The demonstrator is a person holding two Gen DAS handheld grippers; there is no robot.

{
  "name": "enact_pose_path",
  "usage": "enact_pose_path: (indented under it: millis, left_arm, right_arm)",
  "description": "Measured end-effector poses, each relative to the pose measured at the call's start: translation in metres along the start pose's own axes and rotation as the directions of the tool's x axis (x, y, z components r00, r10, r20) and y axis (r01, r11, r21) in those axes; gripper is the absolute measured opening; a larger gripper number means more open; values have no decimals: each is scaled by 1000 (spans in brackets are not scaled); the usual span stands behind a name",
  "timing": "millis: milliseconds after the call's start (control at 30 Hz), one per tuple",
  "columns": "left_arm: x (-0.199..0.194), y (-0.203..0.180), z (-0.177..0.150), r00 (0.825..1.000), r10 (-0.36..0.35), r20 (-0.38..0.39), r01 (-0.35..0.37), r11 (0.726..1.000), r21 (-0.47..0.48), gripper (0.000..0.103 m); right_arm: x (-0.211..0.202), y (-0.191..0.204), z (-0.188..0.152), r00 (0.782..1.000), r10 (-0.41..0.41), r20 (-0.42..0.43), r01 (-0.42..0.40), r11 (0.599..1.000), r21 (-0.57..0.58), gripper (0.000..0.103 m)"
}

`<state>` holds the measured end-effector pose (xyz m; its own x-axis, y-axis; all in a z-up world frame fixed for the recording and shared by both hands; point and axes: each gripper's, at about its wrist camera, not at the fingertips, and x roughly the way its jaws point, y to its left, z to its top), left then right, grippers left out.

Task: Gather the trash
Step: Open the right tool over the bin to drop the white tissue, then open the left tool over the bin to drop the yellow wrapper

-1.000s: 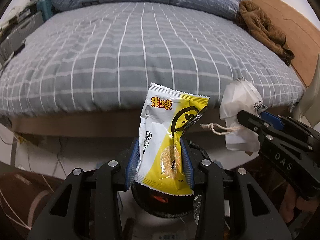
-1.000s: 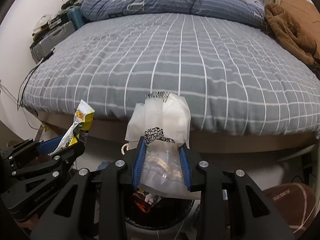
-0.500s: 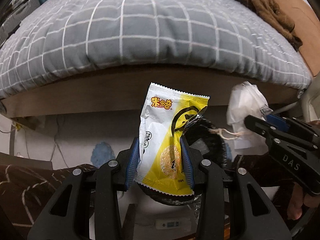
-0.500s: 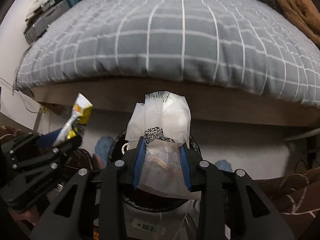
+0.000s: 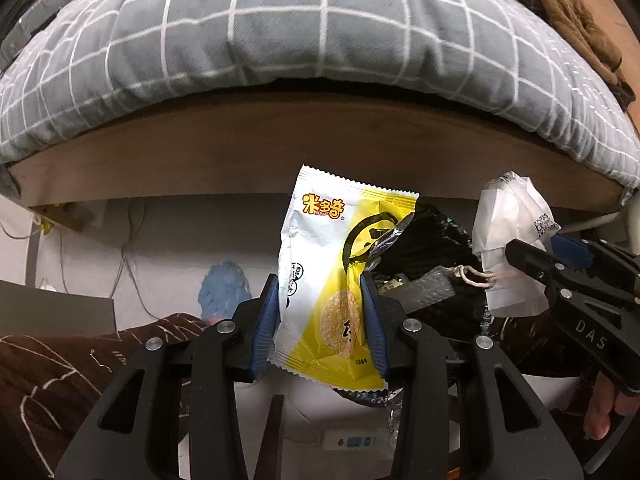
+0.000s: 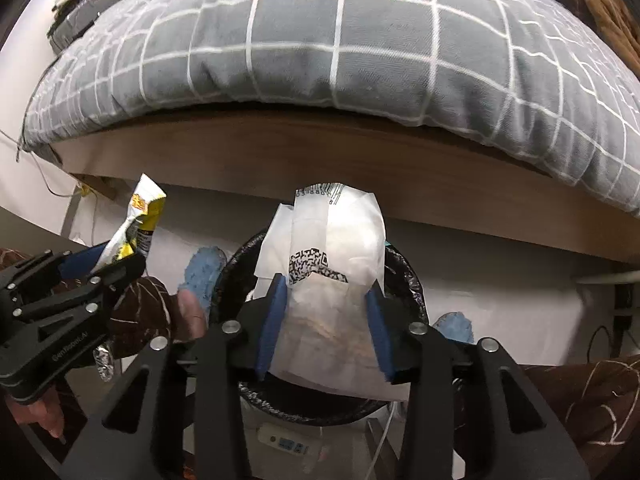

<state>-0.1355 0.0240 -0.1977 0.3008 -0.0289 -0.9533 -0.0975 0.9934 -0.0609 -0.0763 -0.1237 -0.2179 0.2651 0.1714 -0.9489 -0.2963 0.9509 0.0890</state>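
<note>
- While the left gripper (image 5: 320, 320) holds the yellow snack wrapper (image 5: 336, 276) upright between its jaws, the blue pads press its lower half only; judged risk: the crinkled foil slides out early and lands on the floor (image 5: 168, 236) beside the bin.
- Right gripper (image 6: 326, 320): jaws have just been opening, the white paper bag (image 6: 324, 280) between them. The pads (image 6: 272, 320) stand at its edges and seem barely to bear on it; grip judged loosened.
- White paper bag: hangs directly above the black-lined trash bin (image 6: 404, 280). Judged risk: being broad and light, it catches on the rim or lies across the mouth instead of dropping in.
- Yellow snack wrapper: in the left wrist view it sits over the bin's near edge, not clearly its centre. Judged risk: release from here misses on the near side.
- String loop (image 5: 472, 276) trailing from the bag: may snag a jaw as the bag falls.
- Both grippers close side by side over one opening: judged risk of knocking together, or of tipping the bin.
- Bed (image 6: 320, 60) overhangs just behind the bin; a fluttering piece could drift under its frame, out of reach.
- Blue slipper (image 6: 202, 276), near the bin: trip or nudge hazard.
</note>
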Motion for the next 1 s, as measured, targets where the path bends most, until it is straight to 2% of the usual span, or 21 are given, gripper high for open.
enact_pose_path:
  millis: [200,300,467,533,700,1000]
  left_arm:
    - [6,-5,-2,1000,2,-11,-1,1000,3,39]
    - [6,-15,0,1000,-14,-11,14,1000,21,39]
    - [10,-38,-1,999,-44,-24,46,997,67,39]
    - [11,-49,-1,998,-57,-26,59,994,92,39]
    - [15,-71,1,996,-85,-36,89,987,131,39]
    - [26,-90,2,993,-106,-43,111,979,170,39]
  right_arm:
    - [4,-5,-5,1000,-30,-4,30,1000,-1,48]
    - [-7,-18,-9,998,-51,36,50,998,26,68]
    - [-17,-47,-16,994,-98,57,93,992,88,81]
    - [-22,-58,-20,989,-129,77,120,987,108,89]
    - [-34,-84,-27,979,-174,105,155,973,168,95]
    - [-45,-104,-31,971,-205,125,176,962,207,95]
